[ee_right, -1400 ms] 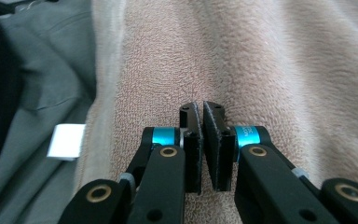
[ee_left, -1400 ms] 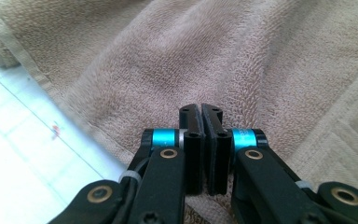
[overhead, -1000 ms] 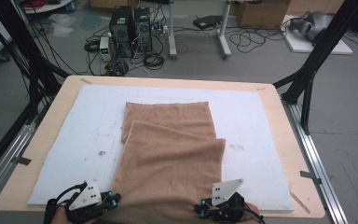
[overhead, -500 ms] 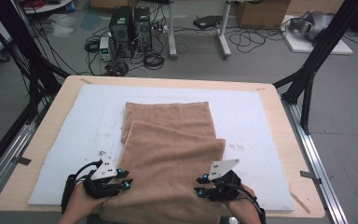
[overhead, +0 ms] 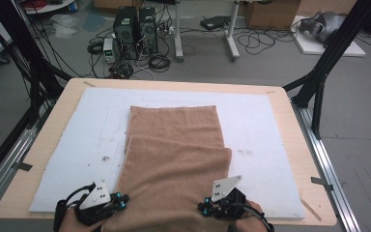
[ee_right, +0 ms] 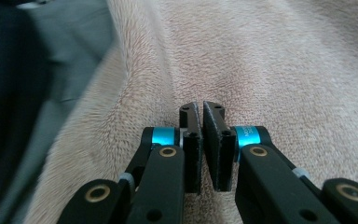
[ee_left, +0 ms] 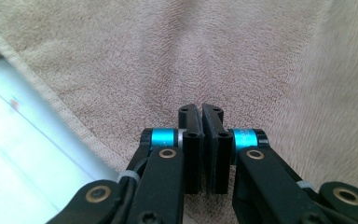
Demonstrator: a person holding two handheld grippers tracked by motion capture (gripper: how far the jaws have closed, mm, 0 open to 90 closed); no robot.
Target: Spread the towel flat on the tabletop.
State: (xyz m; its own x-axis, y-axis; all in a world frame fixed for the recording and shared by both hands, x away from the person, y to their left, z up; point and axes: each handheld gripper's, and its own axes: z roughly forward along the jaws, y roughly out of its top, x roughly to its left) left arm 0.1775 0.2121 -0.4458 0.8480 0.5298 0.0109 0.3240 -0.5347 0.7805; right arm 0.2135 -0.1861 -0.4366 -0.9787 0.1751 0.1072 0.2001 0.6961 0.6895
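Brown towel [overhead: 176, 159]: lies folded on the white mat [overhead: 270, 130], its near edge running off the bottom of the high view. Left gripper [overhead: 117, 200]: at the towel's near left corner, jaws pressed together; whether cloth sits between them cannot be told, as the tips hide it. Right gripper [overhead: 204, 208]: at the near right corner, jaws nearly closed, a thin gap left; any pinched cloth is hidden. Wooden table [overhead: 290, 121]: carries the mat.
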